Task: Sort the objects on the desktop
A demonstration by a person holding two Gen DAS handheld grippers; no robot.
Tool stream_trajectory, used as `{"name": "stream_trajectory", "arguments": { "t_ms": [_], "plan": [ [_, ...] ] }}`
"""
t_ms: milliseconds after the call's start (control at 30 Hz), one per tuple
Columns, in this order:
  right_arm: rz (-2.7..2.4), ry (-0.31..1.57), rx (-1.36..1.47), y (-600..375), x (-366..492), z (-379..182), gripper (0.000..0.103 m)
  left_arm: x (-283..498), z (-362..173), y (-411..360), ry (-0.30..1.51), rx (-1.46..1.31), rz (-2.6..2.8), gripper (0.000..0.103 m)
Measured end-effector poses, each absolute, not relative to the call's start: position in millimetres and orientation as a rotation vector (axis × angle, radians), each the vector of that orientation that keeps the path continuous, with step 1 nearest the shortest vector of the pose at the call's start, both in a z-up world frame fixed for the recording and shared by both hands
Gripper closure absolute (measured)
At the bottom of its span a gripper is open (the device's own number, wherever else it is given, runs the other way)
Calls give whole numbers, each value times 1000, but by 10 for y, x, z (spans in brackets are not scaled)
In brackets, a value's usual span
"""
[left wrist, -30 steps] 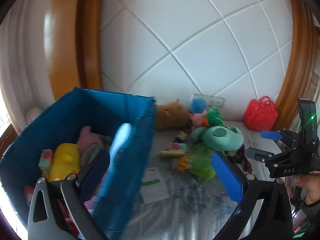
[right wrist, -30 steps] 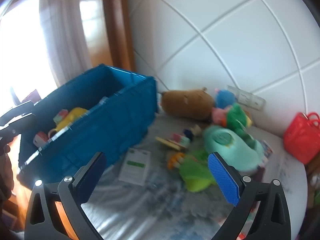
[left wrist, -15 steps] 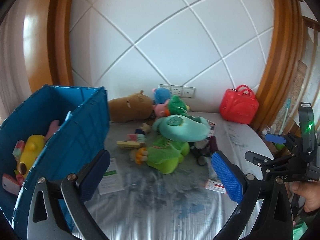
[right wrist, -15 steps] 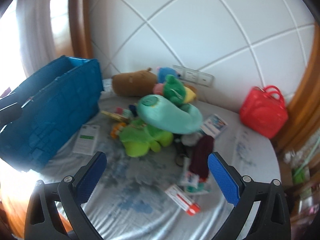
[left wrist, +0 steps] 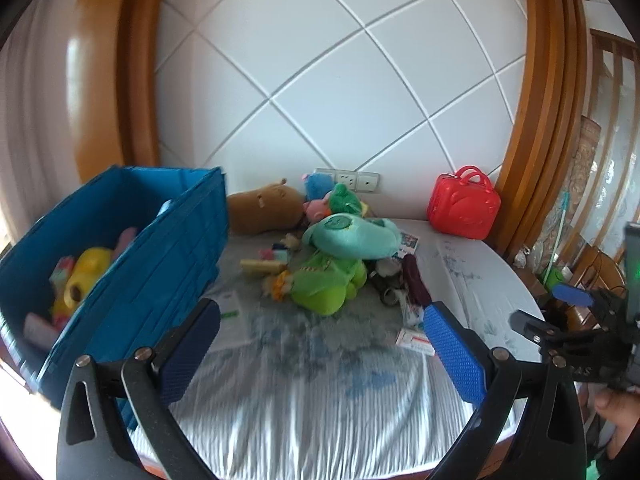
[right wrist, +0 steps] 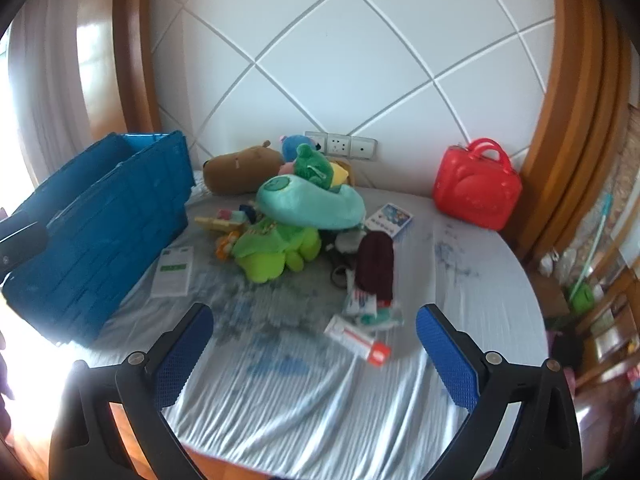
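A heap of toys lies mid-table: a teal plush (left wrist: 352,236) (right wrist: 310,202) on top of a lime-green plush (left wrist: 324,286) (right wrist: 276,252), with a brown plush (left wrist: 264,208) (right wrist: 240,168) behind. A dark maroon pouch (right wrist: 375,264), a white-and-red box (right wrist: 358,338) and a leaflet (right wrist: 173,272) lie around them. The blue crate (left wrist: 120,264) (right wrist: 100,216) at the left holds a yellow toy (left wrist: 82,276) and several others. My left gripper (left wrist: 320,348) hangs open and empty over the near table. My right gripper (right wrist: 314,354) is open and empty too; it also shows at the left wrist view's right edge (left wrist: 560,308).
A red toy suitcase (left wrist: 464,206) (right wrist: 476,188) stands at the back right by the wooden frame (right wrist: 572,120). Wall sockets (right wrist: 340,145) sit behind the toys. The table (right wrist: 460,280) is covered in a grey cloth; its rounded edge drops off at the right.
Both views have swung right, away from the crate, and pulled back from the table. The toy heap now sits central. Both grippers stayed open and empty.
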State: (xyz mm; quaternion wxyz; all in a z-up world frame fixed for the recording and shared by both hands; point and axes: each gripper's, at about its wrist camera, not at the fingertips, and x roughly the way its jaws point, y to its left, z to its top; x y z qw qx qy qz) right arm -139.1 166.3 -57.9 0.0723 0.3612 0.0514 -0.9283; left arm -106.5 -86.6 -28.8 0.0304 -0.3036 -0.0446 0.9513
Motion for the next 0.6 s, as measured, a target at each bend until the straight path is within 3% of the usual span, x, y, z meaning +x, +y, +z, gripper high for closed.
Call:
{"name": "stream_trajectory", "arguments": {
  "t_ms": [333,600],
  "plan": [
    [-2830,125,1053,1417,-172,-324,0,-51,-176,-1027,-124,-1028,2972,0],
    [-2854,129,1034,1423,280,-232,0,348,-75,-993,-125,-1005,2993,0]
  ]
}}
